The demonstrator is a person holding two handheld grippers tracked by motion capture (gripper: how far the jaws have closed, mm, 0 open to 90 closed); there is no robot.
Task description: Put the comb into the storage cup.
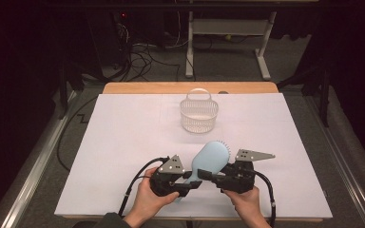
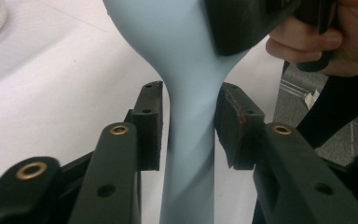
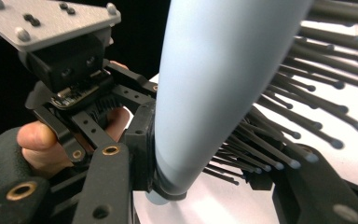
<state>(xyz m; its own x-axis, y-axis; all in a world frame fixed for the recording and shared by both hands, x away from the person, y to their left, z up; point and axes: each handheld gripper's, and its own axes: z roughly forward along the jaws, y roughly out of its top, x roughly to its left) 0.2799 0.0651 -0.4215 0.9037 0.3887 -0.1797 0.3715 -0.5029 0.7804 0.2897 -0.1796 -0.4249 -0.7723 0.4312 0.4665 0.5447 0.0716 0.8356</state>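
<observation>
A light blue hairbrush (image 1: 211, 156) with black bristles is held up off the white sheet near the front of the table. My right gripper (image 1: 208, 175) is shut on its head: in the right gripper view one pad presses the smooth back of the hairbrush (image 3: 219, 70) and the other jaw sits among the bristles, with the right gripper (image 3: 221, 161) around its lower end. My left gripper (image 1: 190, 183) straddles the handle. In the left gripper view the handle of the hairbrush (image 2: 186, 93) runs between the pads of the left gripper (image 2: 189, 121), with a thin gap beside one pad.
A white lattice basket (image 1: 198, 116) with a raised handle stands at the middle back of the white sheet (image 1: 123, 142). The wooden table edge (image 1: 190, 88) lies behind it. Cables trail from both grippers toward the front edge.
</observation>
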